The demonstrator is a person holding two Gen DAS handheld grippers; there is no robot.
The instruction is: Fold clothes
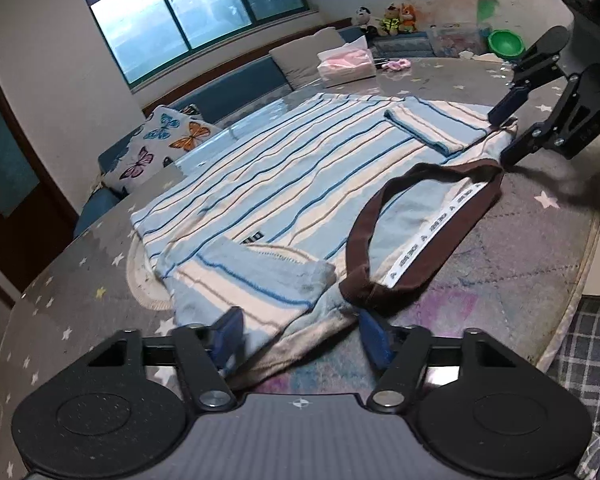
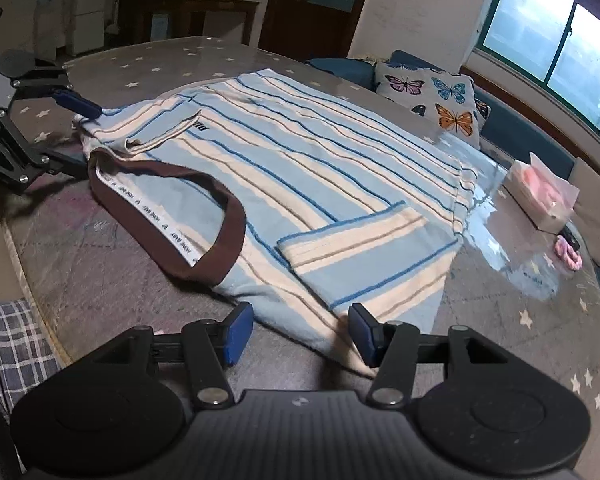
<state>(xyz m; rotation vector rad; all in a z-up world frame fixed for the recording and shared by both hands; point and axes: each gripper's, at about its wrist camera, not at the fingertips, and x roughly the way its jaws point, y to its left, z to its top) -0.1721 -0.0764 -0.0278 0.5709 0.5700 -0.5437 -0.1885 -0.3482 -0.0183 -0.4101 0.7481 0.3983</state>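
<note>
A blue-and-cream striped shirt point(image 1: 284, 168) point(image 2: 320, 152) with a brown collar point(image 1: 380, 208) point(image 2: 228, 220) lies flat on the star-patterned table point(image 1: 72, 280), both sleeves folded in over its body. In the left wrist view my left gripper point(image 1: 302, 334) stands open at the near shoulder corner, with the cloth lying between its blue pads point(image 1: 230, 332). The right gripper point(image 2: 300, 334) is open the same way around the other shoulder corner. Each gripper also shows in the other's view: the right gripper point(image 1: 500, 138) at the far shoulder, the left gripper point(image 2: 86, 138) likewise.
A tissue box point(image 1: 346, 66) point(image 2: 540, 196) and a pink hair tie point(image 2: 566, 256) sit beyond the shirt's hem. A green bowl point(image 1: 504, 42) and stuffed toys point(image 1: 396, 18) stand at the far table end. A butterfly pillow point(image 1: 160, 140) lies on the bench under the window.
</note>
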